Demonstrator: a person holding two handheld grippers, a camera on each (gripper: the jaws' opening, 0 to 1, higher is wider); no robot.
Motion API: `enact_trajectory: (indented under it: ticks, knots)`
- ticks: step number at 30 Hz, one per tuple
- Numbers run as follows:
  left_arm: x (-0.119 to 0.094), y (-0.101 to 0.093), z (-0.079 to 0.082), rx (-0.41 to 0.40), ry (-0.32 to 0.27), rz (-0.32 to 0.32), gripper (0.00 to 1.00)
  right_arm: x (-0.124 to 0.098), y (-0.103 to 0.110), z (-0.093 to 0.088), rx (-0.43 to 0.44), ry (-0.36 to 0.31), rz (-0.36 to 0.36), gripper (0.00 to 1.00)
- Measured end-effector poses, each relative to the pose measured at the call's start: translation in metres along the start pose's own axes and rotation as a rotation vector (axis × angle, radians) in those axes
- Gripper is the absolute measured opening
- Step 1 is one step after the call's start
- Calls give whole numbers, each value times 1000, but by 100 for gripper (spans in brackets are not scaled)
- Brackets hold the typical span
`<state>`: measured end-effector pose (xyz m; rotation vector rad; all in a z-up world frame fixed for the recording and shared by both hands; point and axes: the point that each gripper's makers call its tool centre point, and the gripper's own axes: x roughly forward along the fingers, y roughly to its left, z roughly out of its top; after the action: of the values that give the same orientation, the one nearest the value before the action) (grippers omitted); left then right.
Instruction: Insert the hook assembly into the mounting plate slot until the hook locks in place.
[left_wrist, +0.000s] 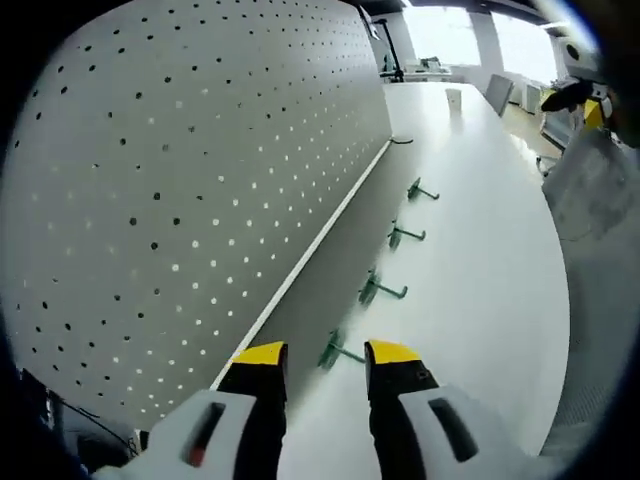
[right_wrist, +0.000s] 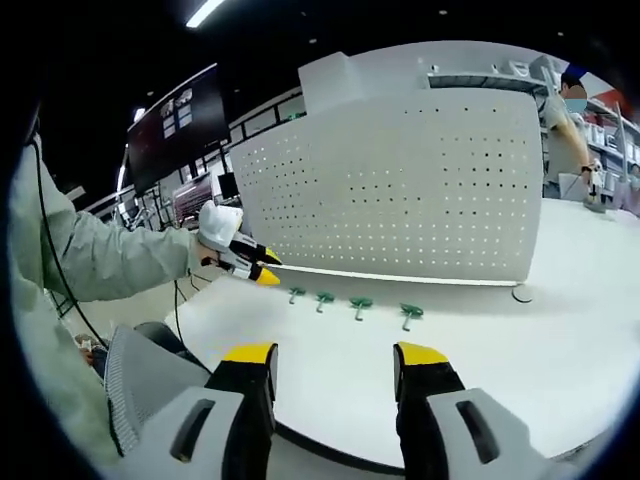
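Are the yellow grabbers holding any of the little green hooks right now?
No. Both the left gripper and right gripper are open and empty; the four green hooks lie on the white table.

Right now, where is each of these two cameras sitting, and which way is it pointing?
Left gripper view: rides on the left gripper, close to the pegboard, looking along the row of green hooks on the white table.
Right gripper view: rides on the right gripper, farther back, facing the pegboard front; the person's sleeve shows.
Shared: pegboard, hooks, table, left gripper.

4 green hooks (right_wrist: 354, 303) beside pegboard (right_wrist: 400, 190)
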<state>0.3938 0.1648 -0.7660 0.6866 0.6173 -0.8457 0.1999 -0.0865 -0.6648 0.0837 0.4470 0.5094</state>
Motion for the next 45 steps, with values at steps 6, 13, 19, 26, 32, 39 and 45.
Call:
enact_trajectory:
  ticks: [6,13,19,26,32,39,45]
  knots:
    - [17,6,-14,5,47,-20,29,3,-6,-4,30,7,-10,45]
    - [36,9,-27,-37,77,-59,25,6,-13,-8,56,19,-25,44]
    - [45,8,-29,-52,78,-79,21,8,-17,-10,76,28,-35,44]
    - [52,2,-28,-46,79,-107,20,9,-20,-10,86,30,-42,44]
    - [55,3,-24,-57,62,-112,15,10,-20,-11,89,33,-45,44]
    - [56,2,-24,-57,53,-116,9,10,-20,-11,93,31,-49,44]
    - [55,-2,-24,-66,46,-115,5,10,-20,-12,89,32,-48,43]
